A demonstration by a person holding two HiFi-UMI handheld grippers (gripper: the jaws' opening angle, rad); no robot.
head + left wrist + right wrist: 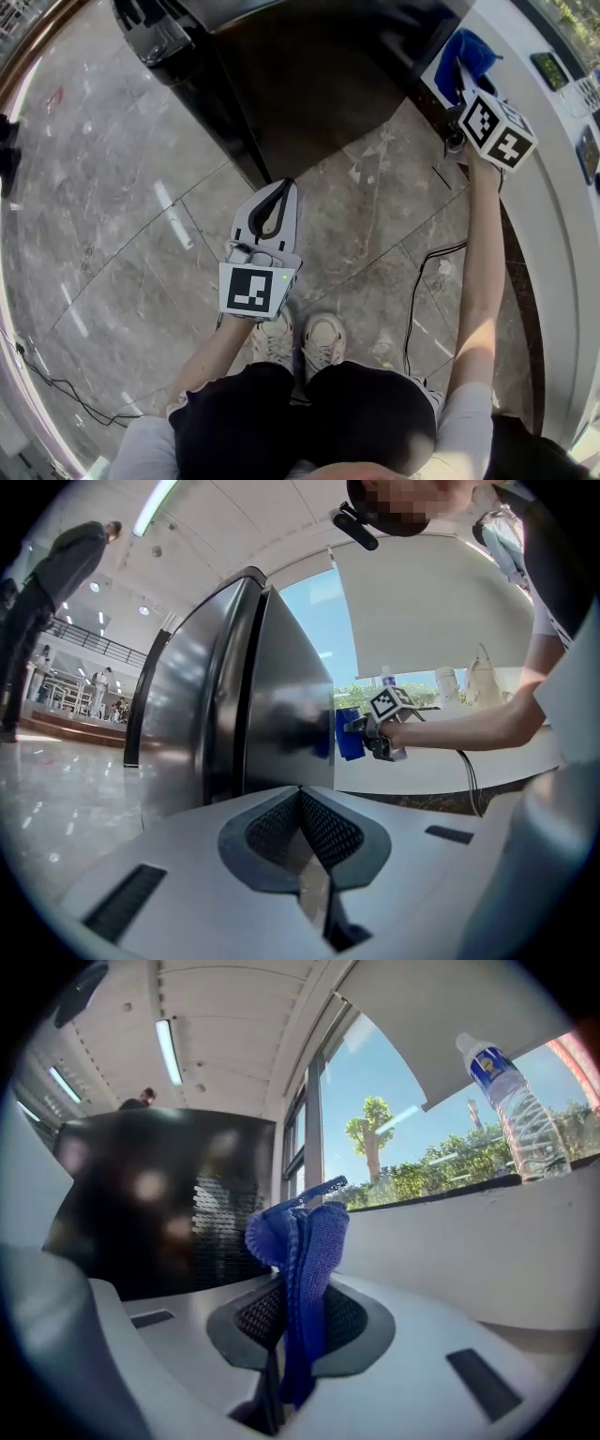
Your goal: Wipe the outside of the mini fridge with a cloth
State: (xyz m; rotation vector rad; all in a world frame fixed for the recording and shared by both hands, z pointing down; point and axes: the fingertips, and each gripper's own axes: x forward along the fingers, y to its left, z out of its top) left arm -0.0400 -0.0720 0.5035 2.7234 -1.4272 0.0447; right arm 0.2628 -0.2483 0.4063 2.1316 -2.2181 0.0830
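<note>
Right claw (295, 1321) is clenched on the blue cloth (302, 1237), holding it right at the mini fridge (267, 705) side (wiping looks under way). Left claw (307, 860) is pinched shut, empty and idle. Other faces probably remain.

Fridge and cloth only partly showing
The mini fridge (309, 84) is running off the head view's top edge, and the blue cloth (472, 52) is partly hiding behind the right gripper (459, 94).
</note>
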